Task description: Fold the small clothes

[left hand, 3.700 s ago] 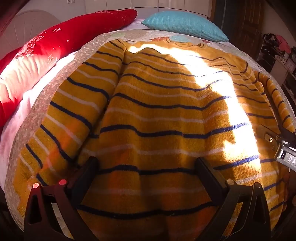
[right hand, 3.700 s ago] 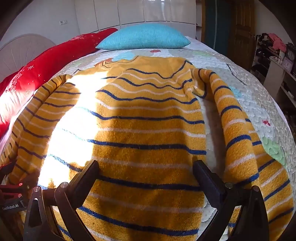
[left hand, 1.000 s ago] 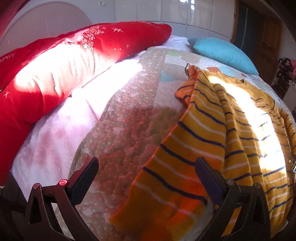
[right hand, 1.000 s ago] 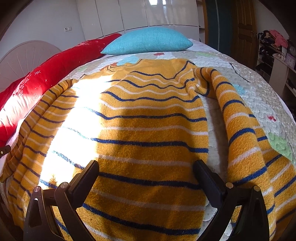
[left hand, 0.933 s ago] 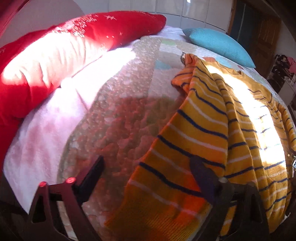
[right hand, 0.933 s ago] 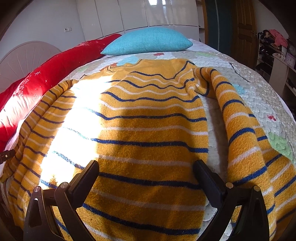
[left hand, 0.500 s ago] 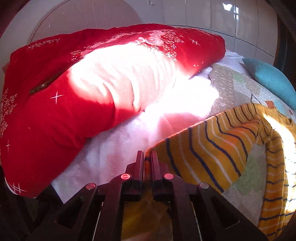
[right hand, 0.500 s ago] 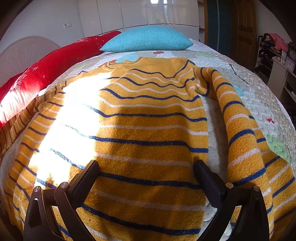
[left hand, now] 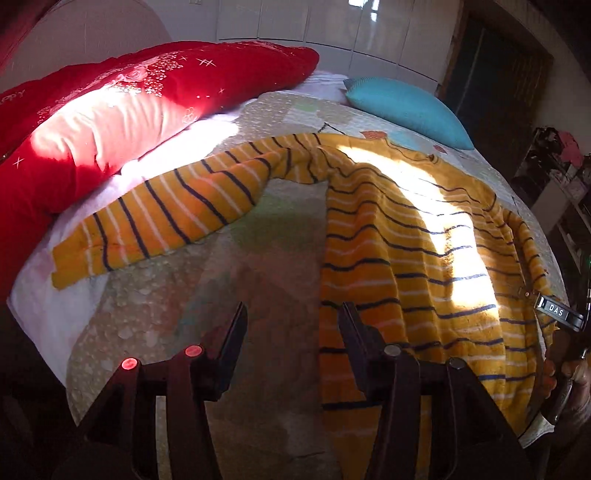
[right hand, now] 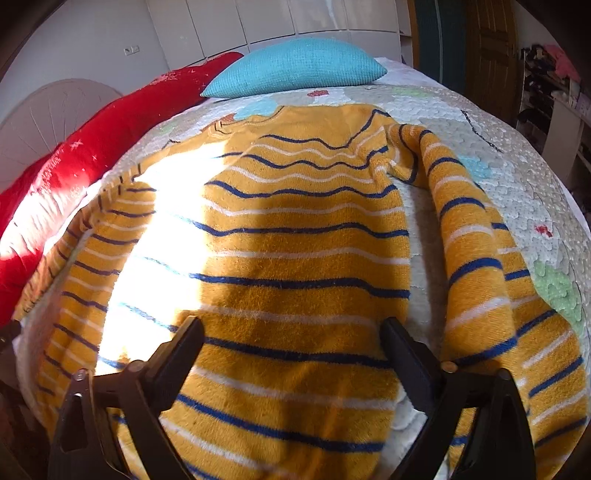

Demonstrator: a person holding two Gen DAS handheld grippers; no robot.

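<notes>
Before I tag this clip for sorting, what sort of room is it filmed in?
Most likely a bedroom. The striped sweater lies spread on a bed with a quilted cover, with a teal pillow and a long red pillow at its far side, and white cabinet doors behind.

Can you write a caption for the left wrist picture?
Open left gripper above quilt, striped sweater with its sleeve spread out.

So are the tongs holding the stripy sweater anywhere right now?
No. The left tongs have just been opening and are empty; the sleeve lies loose on the bed. The right tongs hang open above the sweater.
</notes>
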